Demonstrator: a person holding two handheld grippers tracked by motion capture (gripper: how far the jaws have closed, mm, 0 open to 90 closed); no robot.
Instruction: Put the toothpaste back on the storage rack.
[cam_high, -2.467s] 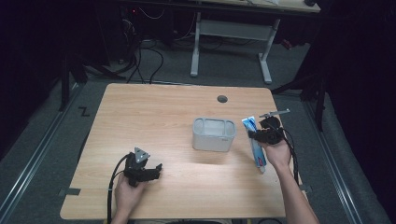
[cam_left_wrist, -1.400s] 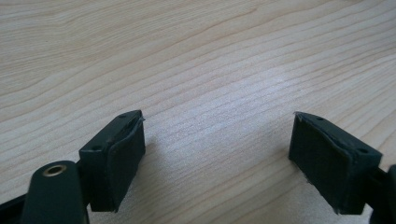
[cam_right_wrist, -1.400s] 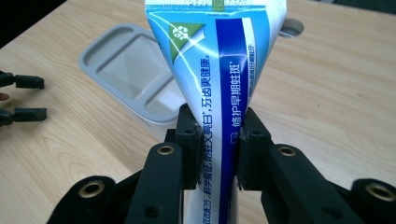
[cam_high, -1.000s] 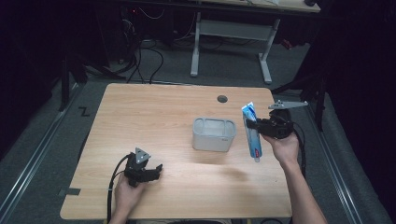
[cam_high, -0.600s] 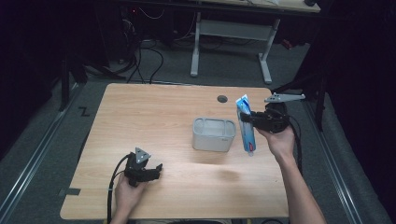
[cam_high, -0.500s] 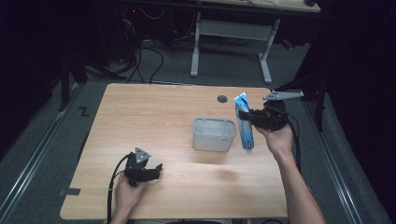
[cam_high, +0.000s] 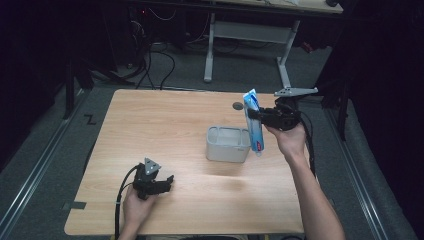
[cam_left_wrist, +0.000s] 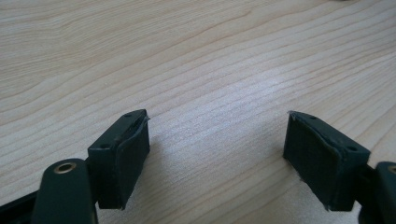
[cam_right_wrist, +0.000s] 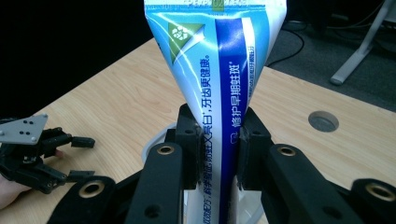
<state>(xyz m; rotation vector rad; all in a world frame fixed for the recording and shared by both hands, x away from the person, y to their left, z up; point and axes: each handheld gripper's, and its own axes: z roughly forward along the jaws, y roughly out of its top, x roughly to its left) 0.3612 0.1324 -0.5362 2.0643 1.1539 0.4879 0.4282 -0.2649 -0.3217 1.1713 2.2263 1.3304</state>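
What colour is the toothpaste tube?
Blue and white with a green patch, toothpaste tube, clearest in the right gripper view.

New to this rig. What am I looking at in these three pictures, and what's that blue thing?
There is no robot arm here: a person sits at a wooden table with a hand-held gripper in each hand. The high view comes from a fixed camera above the table. The other two come from cameras riding on the grippers, each looking along its own two black jaws.

The left hand-held gripper rests low on the table near the person; its own view shows the jaws apart with bare wood between them.

The right hand-held gripper is shut on a blue and white toothpaste tube, held roughly upright in the air beside a small grey bin. A round hole sits in the table behind the bin.
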